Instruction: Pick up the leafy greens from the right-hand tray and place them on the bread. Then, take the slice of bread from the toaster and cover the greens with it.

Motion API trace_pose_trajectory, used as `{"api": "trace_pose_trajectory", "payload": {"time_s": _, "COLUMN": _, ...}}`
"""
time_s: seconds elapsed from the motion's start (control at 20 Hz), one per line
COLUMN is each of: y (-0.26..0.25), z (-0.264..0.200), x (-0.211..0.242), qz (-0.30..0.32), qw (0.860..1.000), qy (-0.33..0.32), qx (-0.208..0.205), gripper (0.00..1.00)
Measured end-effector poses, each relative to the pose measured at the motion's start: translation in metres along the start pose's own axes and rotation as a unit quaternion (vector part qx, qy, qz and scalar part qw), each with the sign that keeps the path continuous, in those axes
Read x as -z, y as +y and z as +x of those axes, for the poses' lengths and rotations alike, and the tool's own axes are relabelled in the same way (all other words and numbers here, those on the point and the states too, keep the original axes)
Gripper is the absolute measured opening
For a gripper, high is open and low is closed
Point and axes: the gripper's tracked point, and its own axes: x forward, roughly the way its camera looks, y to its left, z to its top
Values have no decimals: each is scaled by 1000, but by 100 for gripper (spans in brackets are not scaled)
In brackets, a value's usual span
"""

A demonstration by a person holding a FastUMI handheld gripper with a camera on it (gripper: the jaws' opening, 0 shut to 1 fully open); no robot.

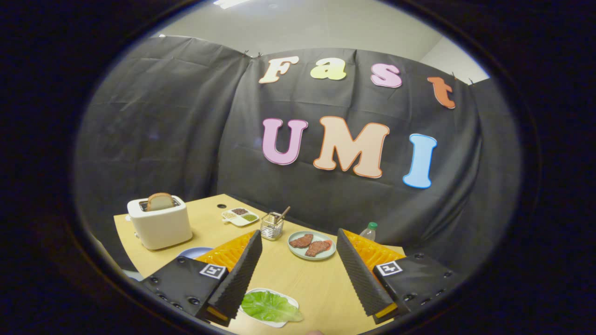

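The tool (298, 239) gapes wide over a white tray (289, 301) of leafy greens (267, 305); a bread slice (160, 201) sits in the toaster (160, 226).

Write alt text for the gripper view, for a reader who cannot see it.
The gripper hangs open above a wooden table, holding nothing, with a green leaf on a white tray low between its fingers. Beyond them sit a plate of meat, a wire basket and a sectioned dish; a white toaster holds a bread slice.
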Motion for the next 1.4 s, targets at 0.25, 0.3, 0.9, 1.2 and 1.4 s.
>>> {"api": "trace_pose_trajectory", "payload": {"time_s": 0.25, "y": 7, "z": 9, "x": 29, "qz": -18, "qw": 998, "qy": 33, "qx": -52, "gripper": 100}}
{"api": "trace_pose_trajectory", "payload": {"time_s": 0.3, "y": 7, "z": 10, "x": 36, "qz": -20, "qw": 997, "qy": 40, "qx": -62, "gripper": 100}}
{"api": "trace_pose_trajectory", "payload": {"time_s": 0.9, "y": 35, "z": 38, "x": 128, "qz": -70, "qw": 973, "qy": 135, "qx": -175, "gripper": 100}}
{"api": "trace_pose_trajectory", "payload": {"time_s": 1.2, "y": 49, "z": 46, "x": 180, "qz": -87, "qw": 953, "qy": 196, "qx": -214, "gripper": 100}}
{"api": "trace_pose_trajectory", "payload": {"time_s": 1.4, "y": 58, "z": 45, "x": 212, "qz": -91, "qw": 938, "qy": 237, "qx": -236, "gripper": 100}}
